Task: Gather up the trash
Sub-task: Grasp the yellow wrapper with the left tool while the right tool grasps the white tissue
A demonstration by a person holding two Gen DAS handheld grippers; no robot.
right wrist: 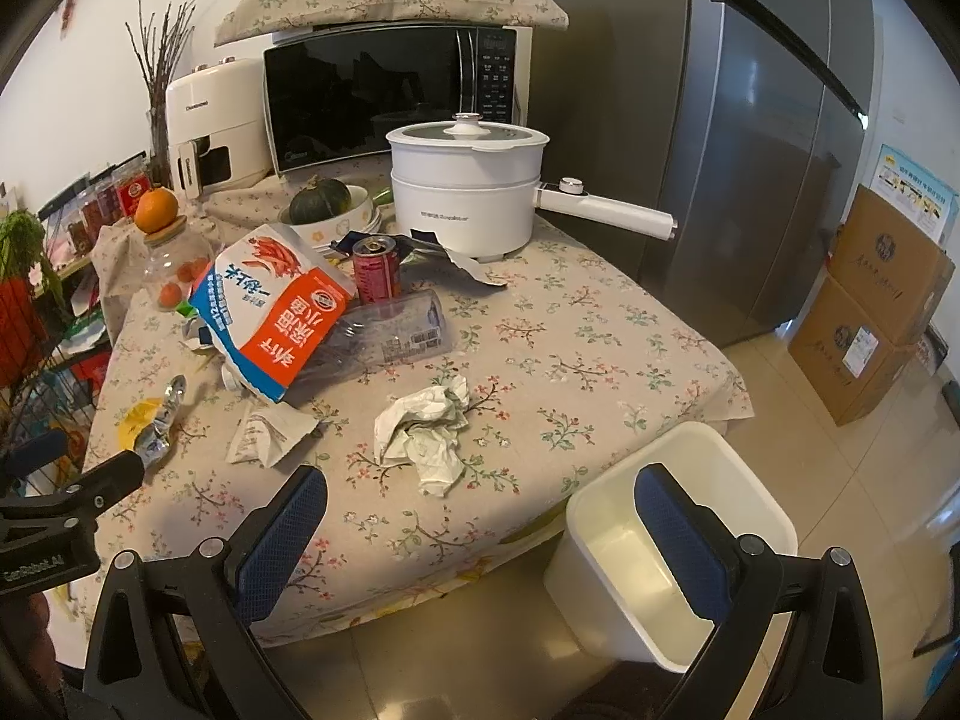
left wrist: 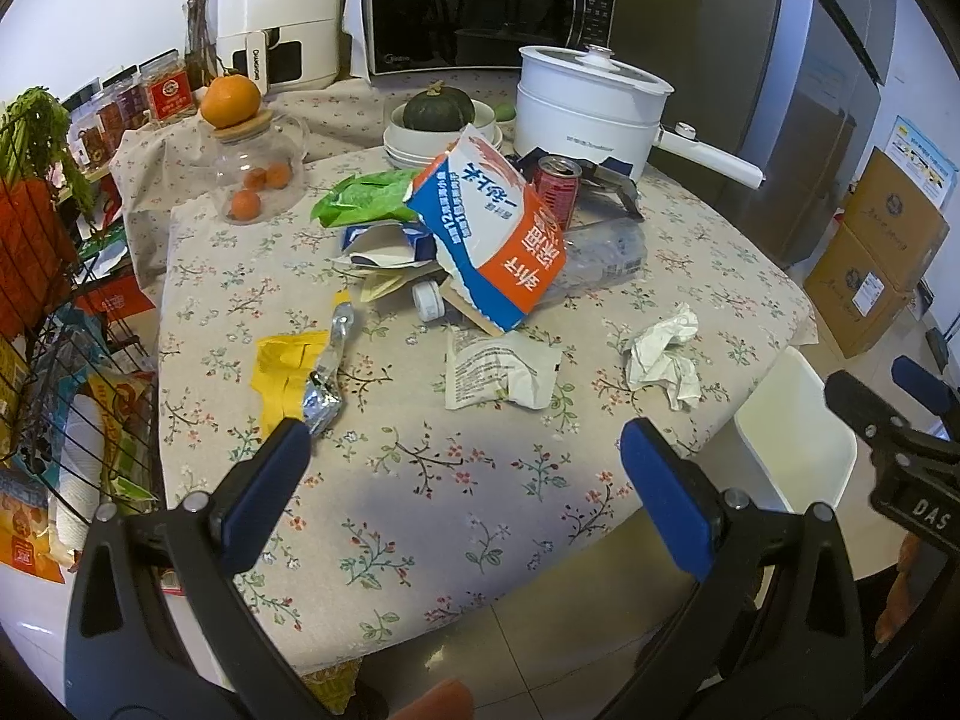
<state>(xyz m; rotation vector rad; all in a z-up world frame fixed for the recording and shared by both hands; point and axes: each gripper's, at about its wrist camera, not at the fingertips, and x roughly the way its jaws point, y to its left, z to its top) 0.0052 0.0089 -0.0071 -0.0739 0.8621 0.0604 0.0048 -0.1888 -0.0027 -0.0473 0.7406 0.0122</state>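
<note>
A crumpled white paper wad (right wrist: 429, 435) lies near the front edge of the floral tabletop (right wrist: 600, 360), its long axis running from the far side toward the near edge. Left of it lies a flattened white wrapper (right wrist: 267, 432), and further left a crushed foil wrapper (left wrist: 327, 372) stretches lengthwise away from the viewer beside a yellow wrapper (left wrist: 285, 369). Behind them, an orange, white and blue snack bag (right wrist: 276, 312) leans tilted over a clear plastic bottle (right wrist: 390, 333) lying on its side, with a red drink can (right wrist: 376, 269) standing upright just behind. A green bag (left wrist: 366, 198) sits at the back of the pile. A white waste bin (right wrist: 678, 540) stands on the floor beside the table's near corner. The left claw (left wrist: 465, 450) hovers wide open and empty over the near tabletop edge; the right claw (right wrist: 480, 516) is likewise wide open, holding nothing, between the table edge and the bin.
</note>
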